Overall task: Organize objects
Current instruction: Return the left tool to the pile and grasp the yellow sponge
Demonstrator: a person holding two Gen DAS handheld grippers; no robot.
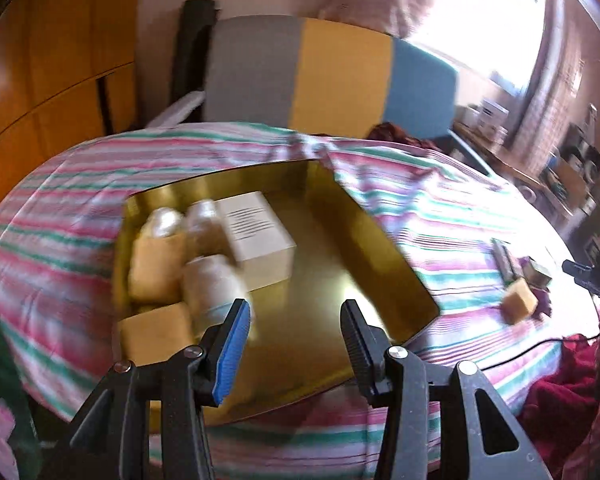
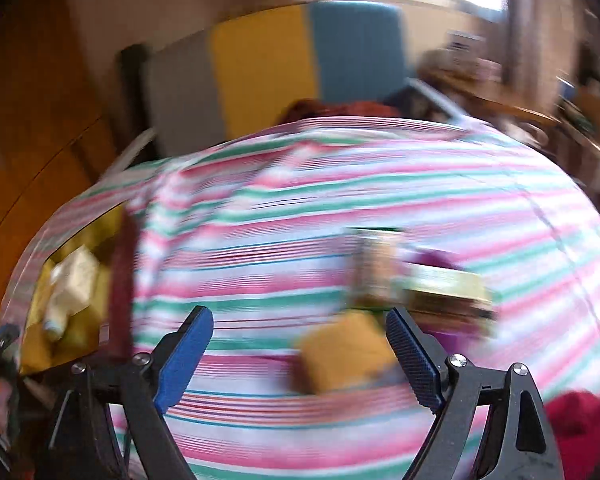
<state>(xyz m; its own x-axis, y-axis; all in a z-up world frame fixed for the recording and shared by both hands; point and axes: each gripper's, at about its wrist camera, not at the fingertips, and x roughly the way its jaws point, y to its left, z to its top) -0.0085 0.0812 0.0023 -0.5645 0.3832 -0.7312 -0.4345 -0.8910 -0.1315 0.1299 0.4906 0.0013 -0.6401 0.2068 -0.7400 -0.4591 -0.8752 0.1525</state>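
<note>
Centre frame, a white rectangular box (image 1: 260, 236) in the shiny gold metal tray (image 1: 364, 240) bears dark print lines, blurred unreadable. Left gripper (image 1: 296, 322) fingers spread, empty; right gripper (image 2: 300, 334) fingers wide apart, empty.

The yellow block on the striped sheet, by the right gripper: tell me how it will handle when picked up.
The yellow block looks boxy with flat sides, so it probably won't roll. It lies on a soft striped sheet, so a push may drag cloth. Blur hides its material; weight and stiffness are uncertain.
</note>
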